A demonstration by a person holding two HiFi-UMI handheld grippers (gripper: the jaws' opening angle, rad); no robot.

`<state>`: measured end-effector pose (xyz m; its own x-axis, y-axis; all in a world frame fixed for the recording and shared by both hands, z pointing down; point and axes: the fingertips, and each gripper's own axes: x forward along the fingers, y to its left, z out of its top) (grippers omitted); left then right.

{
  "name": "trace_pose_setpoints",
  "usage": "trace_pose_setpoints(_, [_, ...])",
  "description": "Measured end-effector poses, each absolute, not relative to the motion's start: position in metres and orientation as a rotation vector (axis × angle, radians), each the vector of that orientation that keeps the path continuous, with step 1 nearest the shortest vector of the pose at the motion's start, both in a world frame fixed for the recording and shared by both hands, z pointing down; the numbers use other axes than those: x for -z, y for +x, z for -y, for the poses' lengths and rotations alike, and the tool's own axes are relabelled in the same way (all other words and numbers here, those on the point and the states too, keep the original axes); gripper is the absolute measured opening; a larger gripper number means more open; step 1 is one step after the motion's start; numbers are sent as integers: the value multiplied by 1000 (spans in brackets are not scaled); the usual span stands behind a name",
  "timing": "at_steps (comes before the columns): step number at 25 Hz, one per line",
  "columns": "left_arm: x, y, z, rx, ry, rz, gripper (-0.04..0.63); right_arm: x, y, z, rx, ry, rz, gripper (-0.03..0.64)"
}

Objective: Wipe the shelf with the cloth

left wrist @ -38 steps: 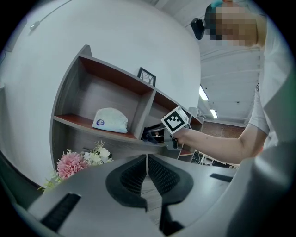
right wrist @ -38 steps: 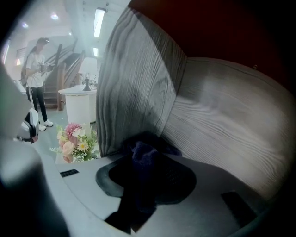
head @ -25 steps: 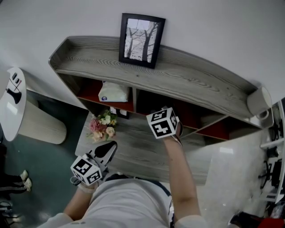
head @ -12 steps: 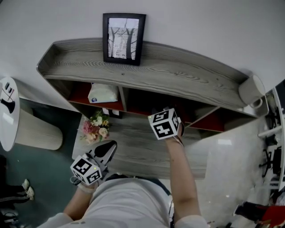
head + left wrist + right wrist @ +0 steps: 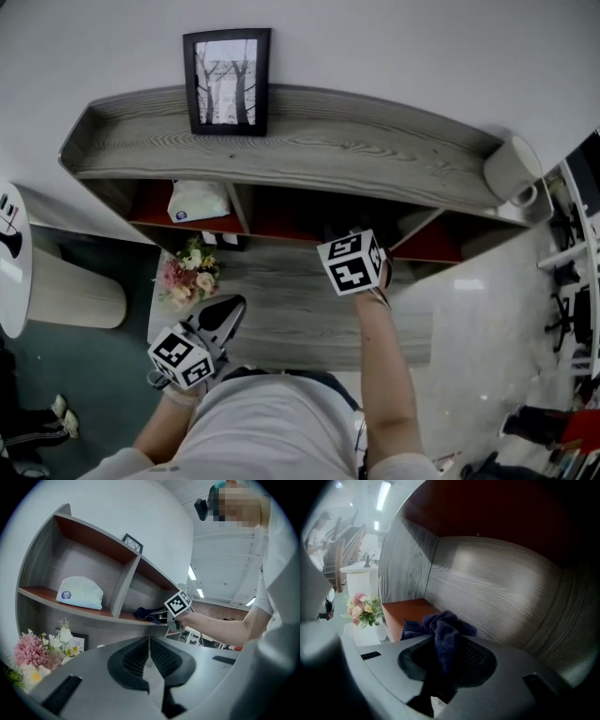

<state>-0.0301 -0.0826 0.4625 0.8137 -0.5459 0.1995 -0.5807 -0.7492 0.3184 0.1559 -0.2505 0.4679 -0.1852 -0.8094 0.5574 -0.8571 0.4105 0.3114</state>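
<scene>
The dark blue cloth (image 5: 445,630) is bunched between the jaws of the right gripper (image 5: 446,663), which are clenched on it, a fold spilling out past the tips. It sits in the middle compartment of the shelf (image 5: 309,155), over the red-brown board (image 5: 405,611) and close to that board's front edge, as the left gripper view shows. The upright divider (image 5: 405,564) on the compartment's left stands near the cloth; beyond the cloth the board runs bare to the grey wood-grain back wall, and the red underside of the shelf's top hangs well above it. The person's forearm reaches in from the shelf's front, under the overhanging top.

In the shelf's left compartment lies a white tissue pack (image 5: 79,592), well apart from the cloth with the divider between. On the shelf's top a picture frame (image 5: 226,81) leans against the wall towards the left end, and a pale mug (image 5: 511,169) lies at the right end.

In front of the shelf, below its left compartment, stand flowers (image 5: 187,272). The left gripper (image 5: 149,656) hangs well out from the shelf's front, its jaws pressed together on nothing
</scene>
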Motion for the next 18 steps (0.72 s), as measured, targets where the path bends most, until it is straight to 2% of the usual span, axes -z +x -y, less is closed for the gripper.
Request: trace_pose_setpoints(18, [-462, -2, 81, -145, 2680, 701, 17, -467, 214, 214, -144, 1573, 1871, 97])
